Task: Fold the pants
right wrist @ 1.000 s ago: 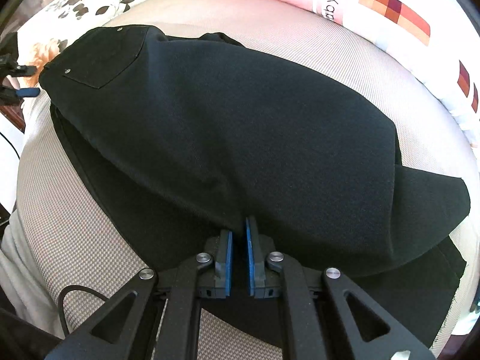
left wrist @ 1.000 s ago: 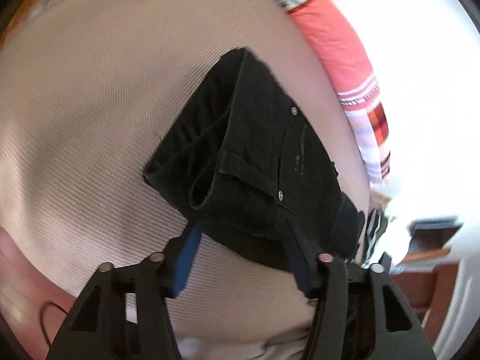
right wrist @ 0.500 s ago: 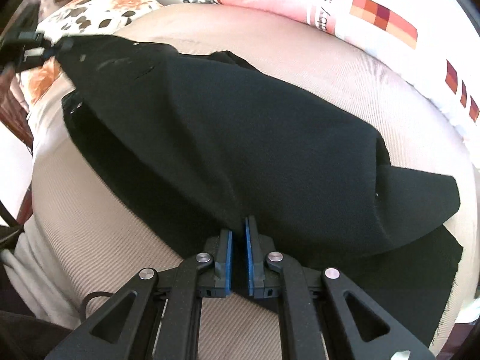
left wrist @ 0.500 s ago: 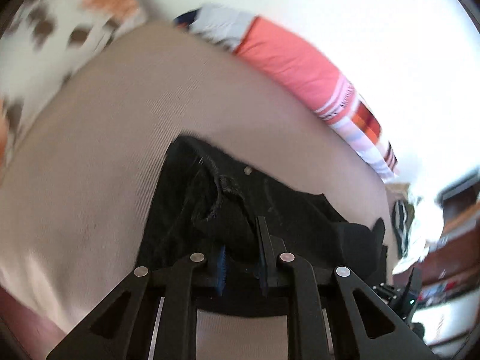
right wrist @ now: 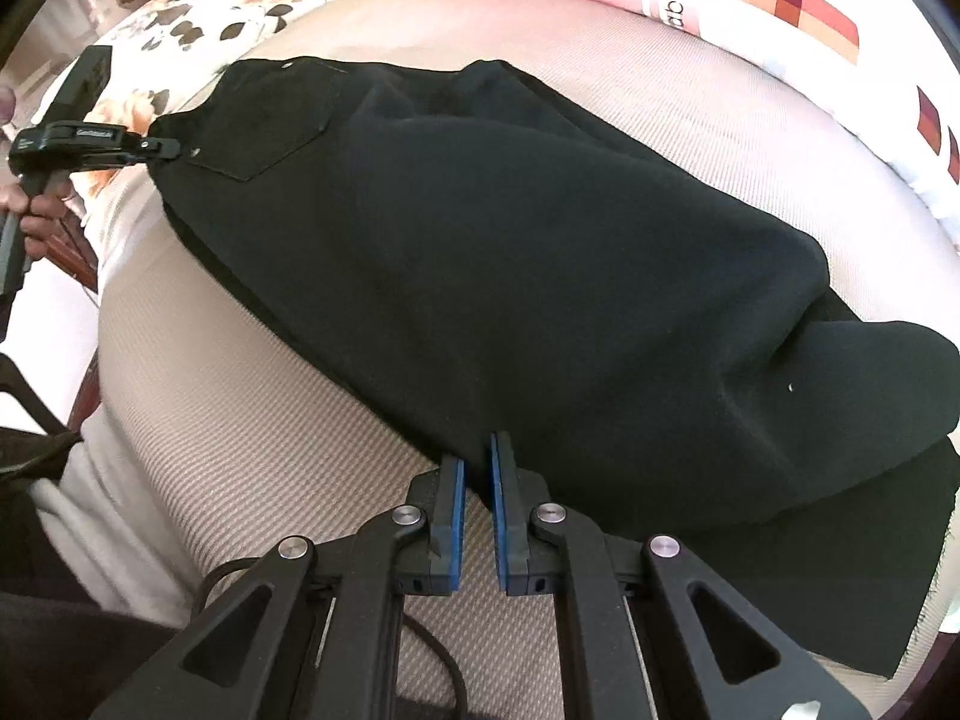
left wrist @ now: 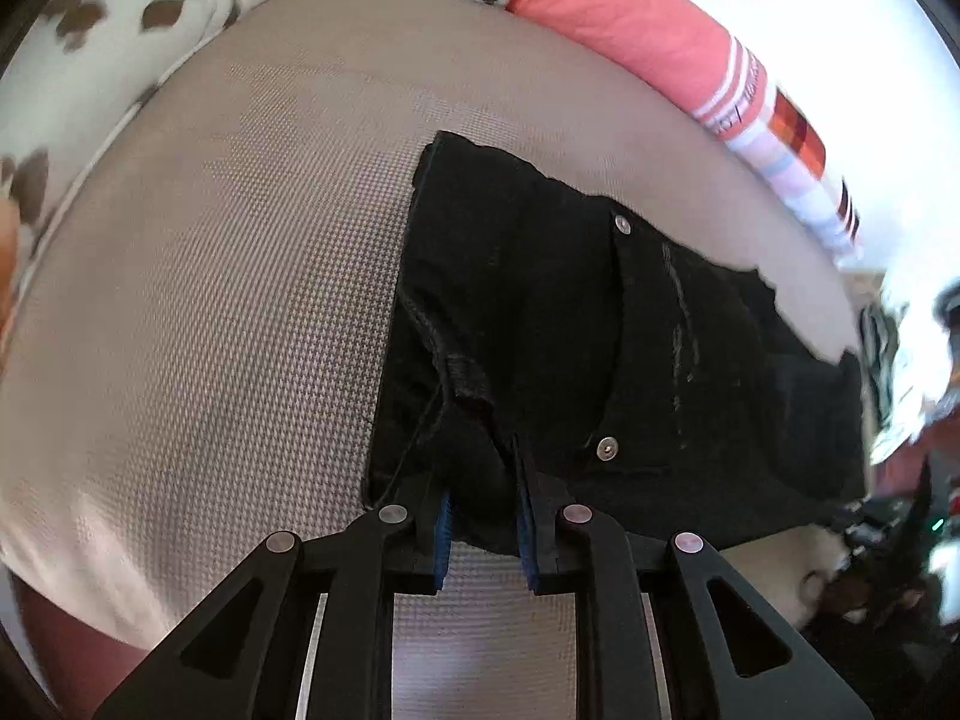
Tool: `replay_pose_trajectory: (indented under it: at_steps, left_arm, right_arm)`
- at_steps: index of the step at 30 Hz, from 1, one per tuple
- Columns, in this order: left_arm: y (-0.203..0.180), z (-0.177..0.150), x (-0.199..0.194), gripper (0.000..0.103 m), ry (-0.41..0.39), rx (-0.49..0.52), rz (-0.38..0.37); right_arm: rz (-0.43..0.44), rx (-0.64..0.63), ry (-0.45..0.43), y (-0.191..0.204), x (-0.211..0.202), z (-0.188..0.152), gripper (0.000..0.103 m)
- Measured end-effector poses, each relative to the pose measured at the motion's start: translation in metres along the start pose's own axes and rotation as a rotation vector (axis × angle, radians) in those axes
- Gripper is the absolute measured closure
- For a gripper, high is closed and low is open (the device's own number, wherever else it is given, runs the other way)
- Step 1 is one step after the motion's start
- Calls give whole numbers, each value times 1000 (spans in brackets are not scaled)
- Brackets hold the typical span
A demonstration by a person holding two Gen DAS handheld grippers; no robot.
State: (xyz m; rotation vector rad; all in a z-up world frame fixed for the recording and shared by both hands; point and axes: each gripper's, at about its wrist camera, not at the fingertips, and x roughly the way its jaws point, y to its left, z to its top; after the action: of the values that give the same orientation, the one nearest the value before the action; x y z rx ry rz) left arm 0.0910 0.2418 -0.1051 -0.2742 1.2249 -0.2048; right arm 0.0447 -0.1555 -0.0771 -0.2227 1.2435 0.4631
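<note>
Both grippers are gripping black pants lying across a beige cushion: left gripper, jaws just loosened slightly, is clamping the waistband; right gripper is pinching the near edge.

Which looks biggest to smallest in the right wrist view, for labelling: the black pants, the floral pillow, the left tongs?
1. black pants, by far
2. floral pillow
3. left tongs, though they look close to the pillow, which the frame edge cuts off.
</note>
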Motion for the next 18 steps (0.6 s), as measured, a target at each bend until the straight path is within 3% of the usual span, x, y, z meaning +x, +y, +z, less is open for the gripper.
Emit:
replay_pose_trajectory:
  at_steps: [6, 8, 9, 11, 15, 18]
  left_arm:
    - [-14, -7, -2, 66, -20, 48, 84]
    - [-14, -8, -11, 43, -33, 46, 138]
    - [-16, -9, -15, 39, -40, 55, 160]
    - [-19, -13, -27, 38, -70, 96, 213]
    - [-38, -27, -51, 38, -153, 211, 387]
    - [-77, -37, -63, 38, -230, 312, 304]
  right_arm:
    - [14, 34, 13, -6, 11, 0, 96]
    - [17, 35, 9, -6, 11, 1, 96]
    - [18, 36, 8, -7, 11, 1, 96]
    - [24, 41, 6, -8, 11, 0, 95]
    - [49, 72, -3, -17, 9, -2, 93]
    - [70, 109, -5, -25, 4, -2, 92]
